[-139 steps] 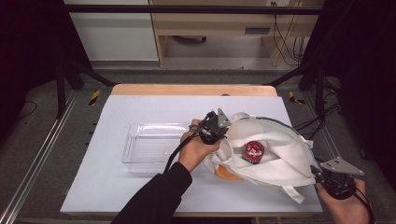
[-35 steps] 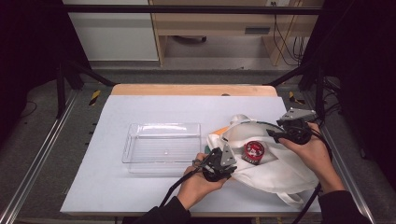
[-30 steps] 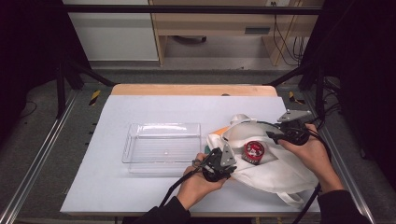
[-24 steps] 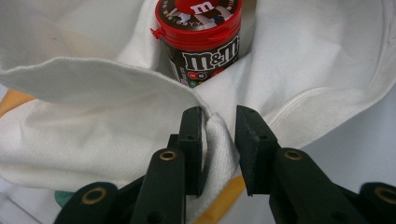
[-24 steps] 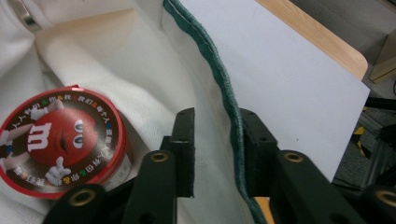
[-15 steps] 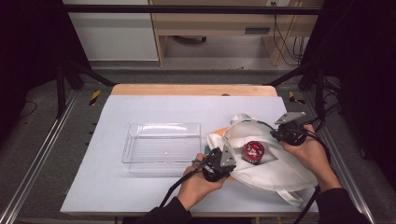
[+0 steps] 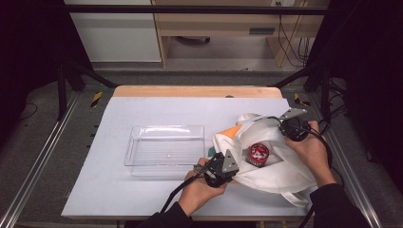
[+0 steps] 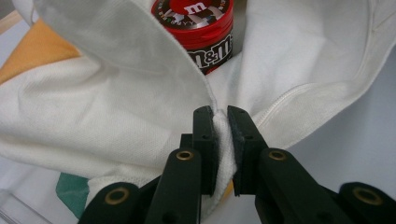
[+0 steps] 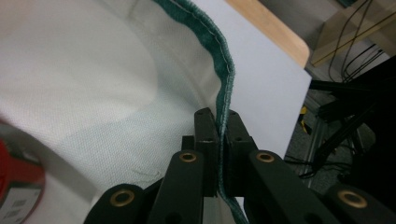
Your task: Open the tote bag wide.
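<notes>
Across the pale surface [image 7: 142, 199] the white bag [image 7: 275, 171] lay by the tray [image 7: 164, 145], its rim pinched by both the left claw [image 8: 222, 116] and right claw [image 9: 219, 116], whose thin holds risked slipping and spilling the red tin [image 7: 259, 153].

Even overhead light falls on the pale grey rectangular table [image 7: 157, 111], while the room on both sides sinks into near-black. Faint glare streaks the clear plastic tray [image 7: 165, 150]. The high view is soft and grainy. In the left gripper view, the round red candy tin [image 8: 200, 28] casts shadow into the white cloth bag [image 8: 107, 112]; near jaws blur slightly.
</notes>
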Motion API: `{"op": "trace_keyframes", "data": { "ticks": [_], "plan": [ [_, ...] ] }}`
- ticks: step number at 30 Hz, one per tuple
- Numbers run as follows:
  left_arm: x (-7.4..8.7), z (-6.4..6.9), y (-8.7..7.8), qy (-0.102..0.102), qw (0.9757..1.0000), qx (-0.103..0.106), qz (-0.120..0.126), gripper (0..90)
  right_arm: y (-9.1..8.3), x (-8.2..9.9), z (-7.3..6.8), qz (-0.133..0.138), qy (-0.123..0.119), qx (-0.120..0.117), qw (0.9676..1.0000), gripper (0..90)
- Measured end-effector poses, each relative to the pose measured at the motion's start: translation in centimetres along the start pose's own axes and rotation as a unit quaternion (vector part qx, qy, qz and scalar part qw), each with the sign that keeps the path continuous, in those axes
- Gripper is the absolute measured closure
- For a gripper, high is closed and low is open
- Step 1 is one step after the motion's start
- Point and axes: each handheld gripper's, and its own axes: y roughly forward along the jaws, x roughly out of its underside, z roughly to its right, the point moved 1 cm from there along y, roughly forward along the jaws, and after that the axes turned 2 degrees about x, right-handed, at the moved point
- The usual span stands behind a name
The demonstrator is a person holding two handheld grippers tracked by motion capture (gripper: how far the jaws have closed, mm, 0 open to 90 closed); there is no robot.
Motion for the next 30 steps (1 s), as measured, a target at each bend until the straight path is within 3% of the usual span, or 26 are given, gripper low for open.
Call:
{"op": "trace_keyframes", "data": {
  "ticks": [6, 17, 30],
  "plan": [
    [0.1, 0.2, -0.2, 0.008, 0.9999, 0.0, -0.008, 83.1, -0.4, -0.7, 1.4, 0.017, 0.014, 0.025, 0.9994, 87.7],
    [1.0, 0.3, 0.0, 0.012, 0.9998, -0.003, -0.017, 83.3, 2.4, 0.8, 1.8, -0.006, 0.058, -0.002, 0.9983, 87.7],
    [1.7, 0.2, 0.2, 0.004, 0.9999, -0.005, -0.013, 83.0, 4.0, 1.7, 1.5, -0.028, 0.05, -0.005, 0.9983, 87.1]
  ]
}}
